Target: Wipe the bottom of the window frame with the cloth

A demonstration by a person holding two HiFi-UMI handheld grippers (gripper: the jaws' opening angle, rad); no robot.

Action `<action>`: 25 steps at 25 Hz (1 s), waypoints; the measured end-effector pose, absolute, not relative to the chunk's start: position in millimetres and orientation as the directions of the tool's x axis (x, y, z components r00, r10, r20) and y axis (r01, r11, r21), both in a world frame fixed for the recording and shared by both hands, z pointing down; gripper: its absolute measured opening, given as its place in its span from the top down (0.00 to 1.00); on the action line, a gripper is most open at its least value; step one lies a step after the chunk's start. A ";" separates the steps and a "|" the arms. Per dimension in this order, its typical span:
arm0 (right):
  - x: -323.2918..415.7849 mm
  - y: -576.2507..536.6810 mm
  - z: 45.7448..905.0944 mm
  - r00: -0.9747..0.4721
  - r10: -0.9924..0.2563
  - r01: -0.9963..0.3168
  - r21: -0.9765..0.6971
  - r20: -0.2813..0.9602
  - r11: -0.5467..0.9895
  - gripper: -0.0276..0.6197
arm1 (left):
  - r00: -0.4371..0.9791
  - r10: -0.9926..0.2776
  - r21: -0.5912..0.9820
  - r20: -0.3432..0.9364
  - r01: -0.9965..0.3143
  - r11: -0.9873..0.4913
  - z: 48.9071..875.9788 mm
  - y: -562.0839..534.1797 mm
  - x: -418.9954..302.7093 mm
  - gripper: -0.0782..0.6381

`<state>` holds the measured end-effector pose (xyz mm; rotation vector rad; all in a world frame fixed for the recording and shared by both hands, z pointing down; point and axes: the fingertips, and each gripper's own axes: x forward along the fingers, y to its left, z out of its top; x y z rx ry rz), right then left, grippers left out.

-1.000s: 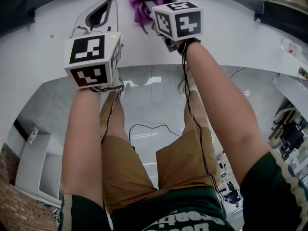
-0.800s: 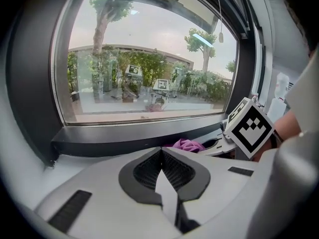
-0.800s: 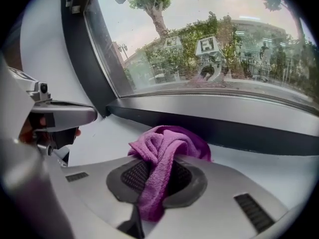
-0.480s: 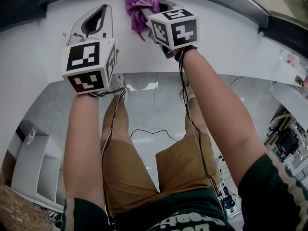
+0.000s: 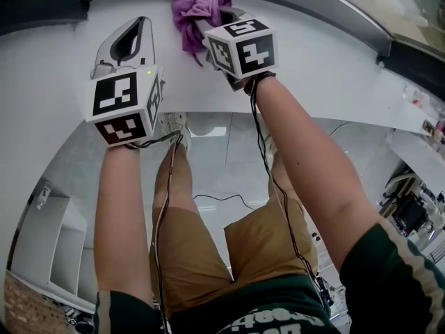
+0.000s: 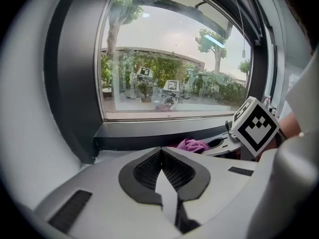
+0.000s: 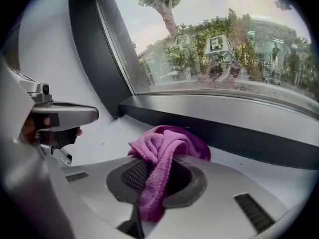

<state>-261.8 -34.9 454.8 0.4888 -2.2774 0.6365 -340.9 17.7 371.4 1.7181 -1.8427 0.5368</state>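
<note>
Purple cloth (image 7: 167,146) pinched in the right gripper (image 5: 206,21), at the bottom of the window frame (image 7: 239,133).

The right jaws are pressed on a fold of the cloth, and its bunch sticks out in front of them in the top centre of the head view, on the white sill (image 5: 327,54) just beside the dark frame strip. The left gripper (image 6: 160,153) has its jaws pressed together with nothing between, near at the left. The cloth looks light, soft and limp, so it probably folds under pressure; a deep grip in the middle seems best.
</note>
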 end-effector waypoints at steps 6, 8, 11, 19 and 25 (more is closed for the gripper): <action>-300.9 -20.4 456.8 -0.692 -0.123 -0.469 -0.313 0.712 0.826 0.85 | -0.072 -0.754 0.070 0.653 -0.986 0.154 377.9 39.8 -378.4 0.88; -315.1 -14.5 456.7 -0.699 -0.113 -0.458 -0.321 0.706 0.829 0.85 | -0.083 -0.750 0.064 0.657 -0.984 0.165 378.9 45.7 -389.6 0.88; -334.7 -7.7 456.2 -0.710 -0.098 -0.440 -0.330 0.698 0.835 0.85 | -0.102 -0.748 0.056 0.656 -0.982 0.182 378.7 52.7 -404.4 0.88; -383.6 17.6 453.0 -0.725 -0.041 -0.366 -0.335 0.688 0.868 0.85 | -0.136 -0.732 0.056 0.668 -0.971 0.231 382.2 75.2 -427.2 0.88; -417.2 44.0 451.0 -0.729 0.018 -0.293 -0.336 0.684 0.895 0.85 | -0.157 -0.724 0.060 0.672 -0.963 0.264 381.0 91.6 -437.8 0.88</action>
